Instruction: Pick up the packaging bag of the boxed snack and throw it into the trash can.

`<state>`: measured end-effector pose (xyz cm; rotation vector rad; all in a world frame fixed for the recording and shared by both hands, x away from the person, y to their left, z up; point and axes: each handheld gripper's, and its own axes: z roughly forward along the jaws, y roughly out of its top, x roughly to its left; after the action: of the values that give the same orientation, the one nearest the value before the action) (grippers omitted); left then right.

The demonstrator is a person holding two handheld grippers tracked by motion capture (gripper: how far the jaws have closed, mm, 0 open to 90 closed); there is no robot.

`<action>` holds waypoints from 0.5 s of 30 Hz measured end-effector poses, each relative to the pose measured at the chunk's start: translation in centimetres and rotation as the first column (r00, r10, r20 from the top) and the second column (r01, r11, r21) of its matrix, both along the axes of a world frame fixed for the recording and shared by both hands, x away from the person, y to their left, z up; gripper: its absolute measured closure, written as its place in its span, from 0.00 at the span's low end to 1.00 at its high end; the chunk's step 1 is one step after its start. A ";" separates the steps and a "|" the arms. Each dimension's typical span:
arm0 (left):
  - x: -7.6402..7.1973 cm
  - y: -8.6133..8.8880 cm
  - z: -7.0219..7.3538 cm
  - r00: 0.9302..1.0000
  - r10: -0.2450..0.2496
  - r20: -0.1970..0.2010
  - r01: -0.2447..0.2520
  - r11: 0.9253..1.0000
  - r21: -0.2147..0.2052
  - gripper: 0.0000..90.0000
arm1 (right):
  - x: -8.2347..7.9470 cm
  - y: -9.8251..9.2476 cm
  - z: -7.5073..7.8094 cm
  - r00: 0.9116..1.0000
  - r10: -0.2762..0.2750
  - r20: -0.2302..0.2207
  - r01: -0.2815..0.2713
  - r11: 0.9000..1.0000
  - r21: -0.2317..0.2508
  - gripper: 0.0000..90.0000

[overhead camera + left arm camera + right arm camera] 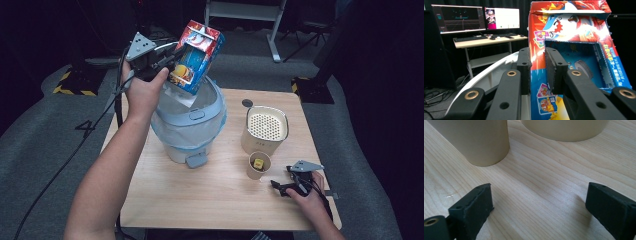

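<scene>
A red and blue printed carton [196, 56] hangs tilted over the open mouth of a small pale blue bin [192, 125] lined with a bag. My left gripper [167, 62] is shut on the carton's edge. In the left gripper view the carton [584, 50] stands between the two black pads [554, 67], with the bin's white lid [491, 75] just behind. My right gripper [281, 188] rests low on the wooden table [210, 195] at the front right, open, with nothing between its fingers [474, 205]. Just ahead of it stands a small paper cup [258, 166].
A beige canister with a perforated top [265, 130] stands right of the bin, and the paper cup [476, 140] holds a small yellow item. A dark round disc [247, 103] lies near the table's far edge. Past the left gripper are a desk and monitors [474, 20].
</scene>
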<state>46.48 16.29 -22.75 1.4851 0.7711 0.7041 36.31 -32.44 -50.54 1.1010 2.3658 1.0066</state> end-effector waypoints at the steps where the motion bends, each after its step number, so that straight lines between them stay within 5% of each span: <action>1: 0.1 -0.1 0.0 1.000 -0.002 -0.001 0.002 1.000 0.003 0.83 | 0.0 0.0 0.0 1.000 0.000 0.000 0.000 1.000 0.000 0.08; 15: 0.4 -1.5 -0.8 1.000 0.006 -0.005 -0.006 0.997 0.078 0.83 | 0.0 0.0 0.0 1.000 0.000 0.000 0.000 1.000 0.000 0.08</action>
<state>46.84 14.75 -23.59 1.5568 0.7599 0.7424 36.31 -32.43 -50.54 1.1010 2.3659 1.0065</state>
